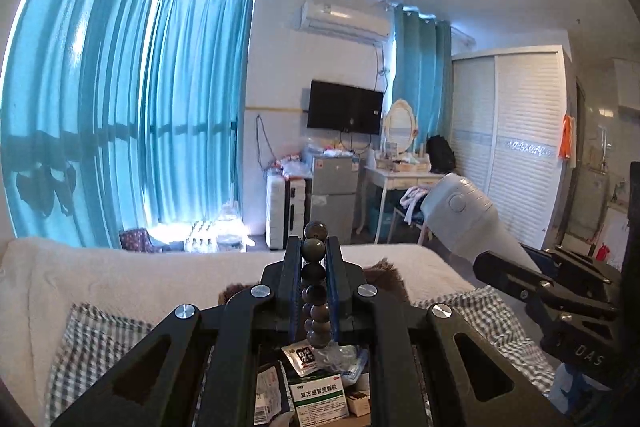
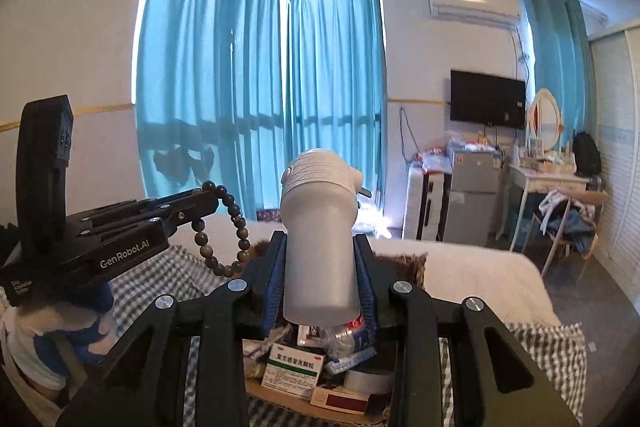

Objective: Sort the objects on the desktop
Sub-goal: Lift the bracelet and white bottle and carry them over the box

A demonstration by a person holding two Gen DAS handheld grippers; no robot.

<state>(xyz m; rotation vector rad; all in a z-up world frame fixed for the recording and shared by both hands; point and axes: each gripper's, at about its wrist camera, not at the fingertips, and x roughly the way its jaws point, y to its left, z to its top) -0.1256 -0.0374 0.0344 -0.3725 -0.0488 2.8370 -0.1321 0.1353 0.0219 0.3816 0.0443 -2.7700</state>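
Since both items hang raised over the cluttered box (image 2: 320,403) below, I judge they're mid-sort: my left gripper (image 1: 313,267) pinches the bead bracelet (image 1: 314,291), my right gripper (image 2: 320,279) clamps the grey bottle (image 2: 320,247).

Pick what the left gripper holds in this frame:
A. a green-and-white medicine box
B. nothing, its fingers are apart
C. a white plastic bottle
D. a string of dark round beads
D: the left gripper is shut on the bead bracelet, which loops down from its tip in the right wrist view, while the right gripper holds the white bottle.
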